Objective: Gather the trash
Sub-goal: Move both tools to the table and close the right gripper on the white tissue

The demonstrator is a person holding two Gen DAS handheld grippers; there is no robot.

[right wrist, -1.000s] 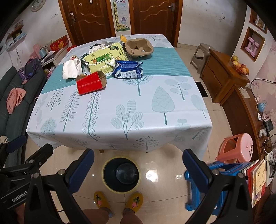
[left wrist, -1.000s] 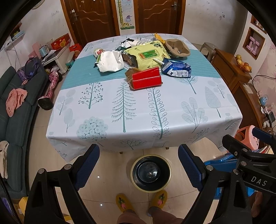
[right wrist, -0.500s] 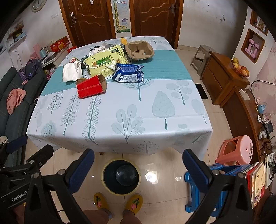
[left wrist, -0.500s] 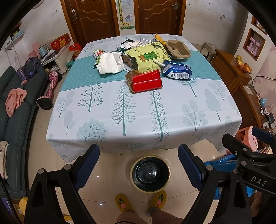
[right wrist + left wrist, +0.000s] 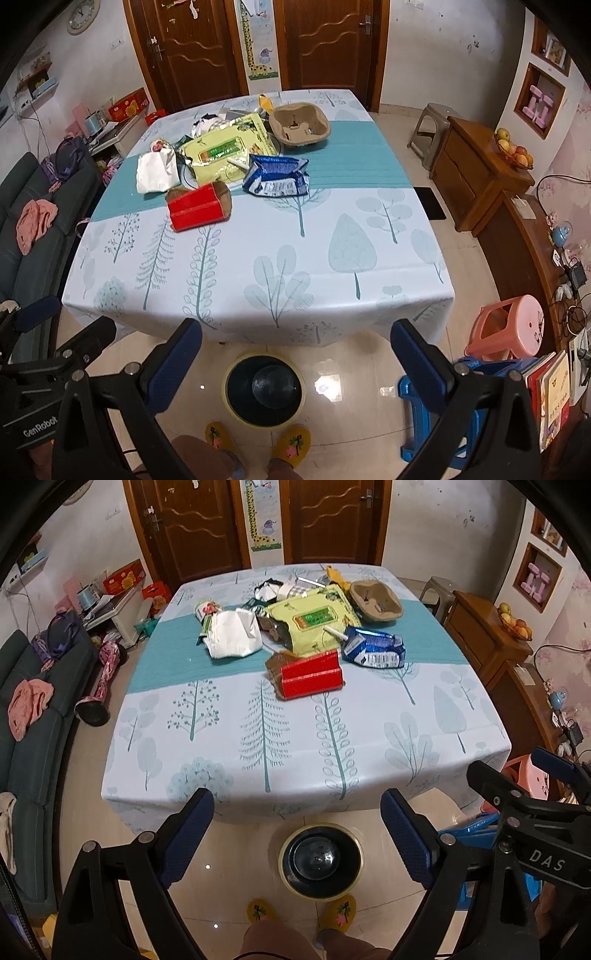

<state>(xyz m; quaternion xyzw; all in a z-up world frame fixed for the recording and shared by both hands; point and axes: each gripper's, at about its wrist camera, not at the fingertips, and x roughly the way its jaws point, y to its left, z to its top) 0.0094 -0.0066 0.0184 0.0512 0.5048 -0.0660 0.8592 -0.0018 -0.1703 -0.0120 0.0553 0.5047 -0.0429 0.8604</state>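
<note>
Two brown doors back a living room where a table (image 5: 303,746) in a tree-print cloth carries a heap of trash on its far half. One red carton (image 5: 310,675) lies nearest the table's front edge; just behind it sit one white crumpled bag (image 5: 232,637), one yellow-green wipes pack (image 5: 314,622), one blue snack packet (image 5: 375,651) and one brown pulp cup tray (image 5: 375,602). One round bin (image 5: 320,860) stands on the tiled floor below the table's front edge, beside two yellow slippers (image 5: 255,441). Both the left gripper (image 5: 297,834) and the right gripper (image 5: 295,363) hang above the bin, jaws wide apart, holding nothing.
</note>
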